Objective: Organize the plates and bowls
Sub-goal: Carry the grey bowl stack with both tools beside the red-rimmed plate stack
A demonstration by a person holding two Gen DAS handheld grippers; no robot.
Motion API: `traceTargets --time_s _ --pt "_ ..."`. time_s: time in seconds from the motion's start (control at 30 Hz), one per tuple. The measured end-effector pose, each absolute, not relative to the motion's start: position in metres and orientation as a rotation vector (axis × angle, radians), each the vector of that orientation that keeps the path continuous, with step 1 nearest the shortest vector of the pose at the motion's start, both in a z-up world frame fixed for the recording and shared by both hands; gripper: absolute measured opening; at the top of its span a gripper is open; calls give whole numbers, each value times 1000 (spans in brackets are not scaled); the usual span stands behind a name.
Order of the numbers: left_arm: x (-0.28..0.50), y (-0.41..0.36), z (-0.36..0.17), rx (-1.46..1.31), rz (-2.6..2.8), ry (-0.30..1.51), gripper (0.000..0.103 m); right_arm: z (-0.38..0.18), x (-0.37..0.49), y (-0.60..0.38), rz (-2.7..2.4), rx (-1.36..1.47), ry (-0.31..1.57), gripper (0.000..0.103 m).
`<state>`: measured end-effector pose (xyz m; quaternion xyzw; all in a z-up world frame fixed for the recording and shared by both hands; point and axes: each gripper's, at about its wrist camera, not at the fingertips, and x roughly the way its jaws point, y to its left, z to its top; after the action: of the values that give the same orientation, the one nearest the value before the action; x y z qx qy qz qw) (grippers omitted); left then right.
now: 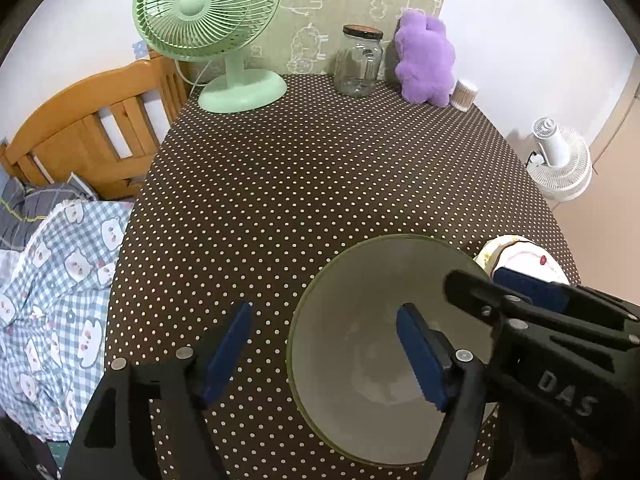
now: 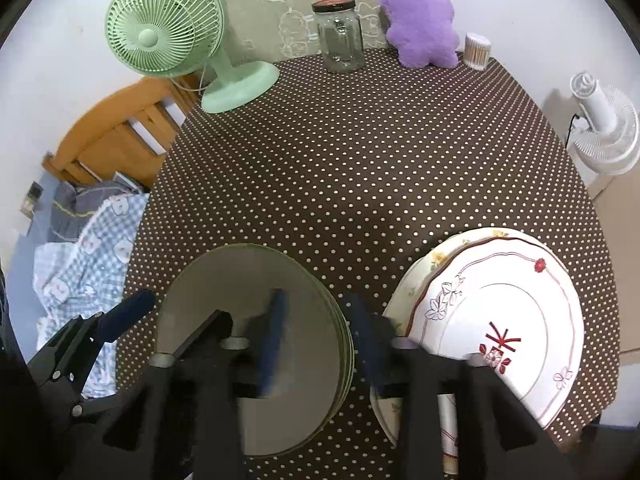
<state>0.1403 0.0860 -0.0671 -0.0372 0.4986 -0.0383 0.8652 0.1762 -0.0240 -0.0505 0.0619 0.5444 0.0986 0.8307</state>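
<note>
Left gripper and right gripper, both spread, straddle opposite rims of the green bowl, apparently untouched.

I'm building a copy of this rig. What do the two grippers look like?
Both the left gripper and the right gripper have angular matte black plastic bodies with silver round screw heads and flat dark blue pads on their fingers. The right gripper's body, seen from the left wrist, carries raised "DAS" lettering. No cables or sleeves show.
</note>
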Motion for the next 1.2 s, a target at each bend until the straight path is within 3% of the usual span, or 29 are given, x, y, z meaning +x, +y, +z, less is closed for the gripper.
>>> traceTargets --time_s 0.03,0.57,0.77,1.2 --pt "140 87 -68 -80 -87 1047 81 -50 176 -26 214 152 1150 64" --pt "151 84 -95 -102 -120 1104 82 -90 181 -45 181 309 1249 63" --pt "151 81 -103 -82 -132 1124 80 -104 182 -42 188 334 1293 48" --pt "151 83 -108 -107 -151 1137 77 -115 182 -39 198 374 1324 47"
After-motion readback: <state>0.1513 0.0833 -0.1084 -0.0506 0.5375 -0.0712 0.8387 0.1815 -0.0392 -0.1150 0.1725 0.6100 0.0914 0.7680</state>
